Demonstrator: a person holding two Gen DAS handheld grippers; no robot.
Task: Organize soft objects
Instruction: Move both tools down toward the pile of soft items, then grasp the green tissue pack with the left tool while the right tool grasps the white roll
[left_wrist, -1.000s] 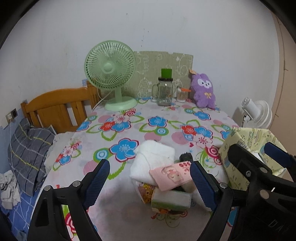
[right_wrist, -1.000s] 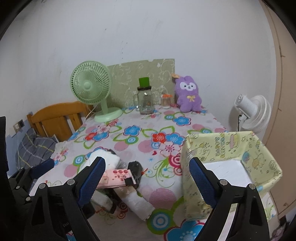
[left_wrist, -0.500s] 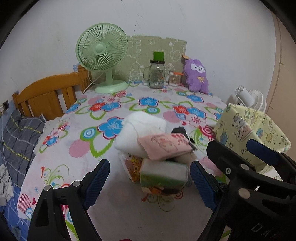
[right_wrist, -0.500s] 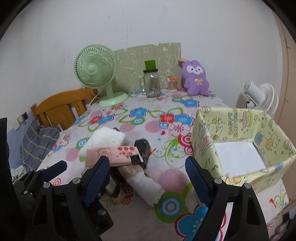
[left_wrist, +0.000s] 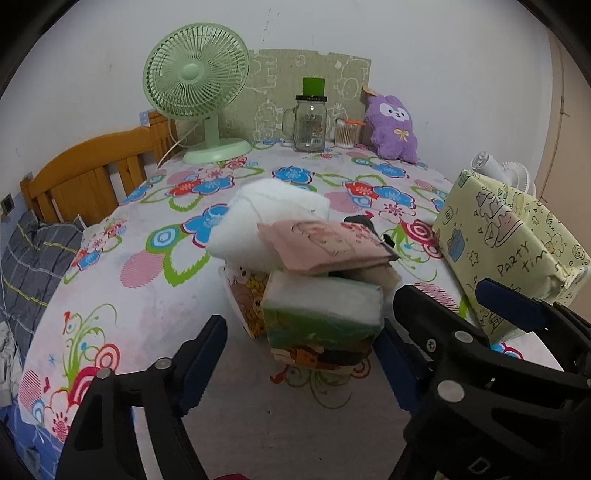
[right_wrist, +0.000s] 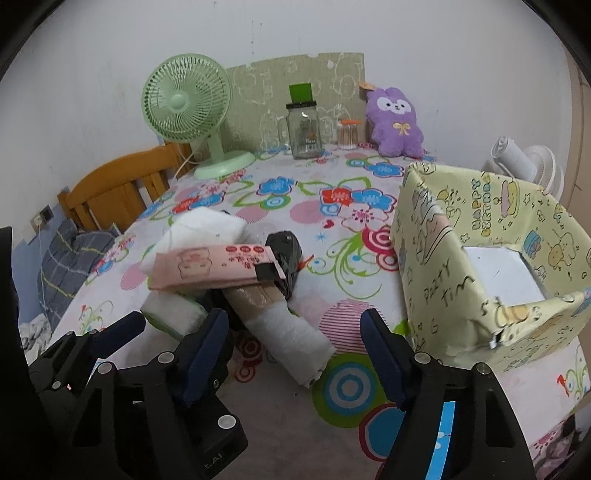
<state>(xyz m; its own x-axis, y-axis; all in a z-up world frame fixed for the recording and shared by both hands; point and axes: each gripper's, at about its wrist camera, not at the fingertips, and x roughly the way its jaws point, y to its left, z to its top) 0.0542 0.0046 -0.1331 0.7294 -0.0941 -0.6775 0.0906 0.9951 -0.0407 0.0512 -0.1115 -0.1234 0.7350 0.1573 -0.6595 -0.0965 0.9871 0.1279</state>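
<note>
Two grippers hang low at the near edge of the flowered table (right_wrist: 369, 206), both with jaws apart and nothing between them. The left gripper (left_wrist: 299, 354) faces a green-and-white tissue pack (left_wrist: 325, 314) at the near end of a loose heap of soft things in the middle of the table; the right gripper (right_wrist: 295, 339) points at a white roll (right_wrist: 291, 332) lying at the heap's near right. A pink packet (right_wrist: 214, 267) rests across the top of the heap, and a white towel (left_wrist: 273, 218) lies behind it. The yellow party box (right_wrist: 436, 266) stands open to the right, empty so far.

Risk, as I judge it: pulling a lower piece may tip the pink packet off or drag neighbours along, since everything leans together. The grippers are also close enough to collide.
</note>
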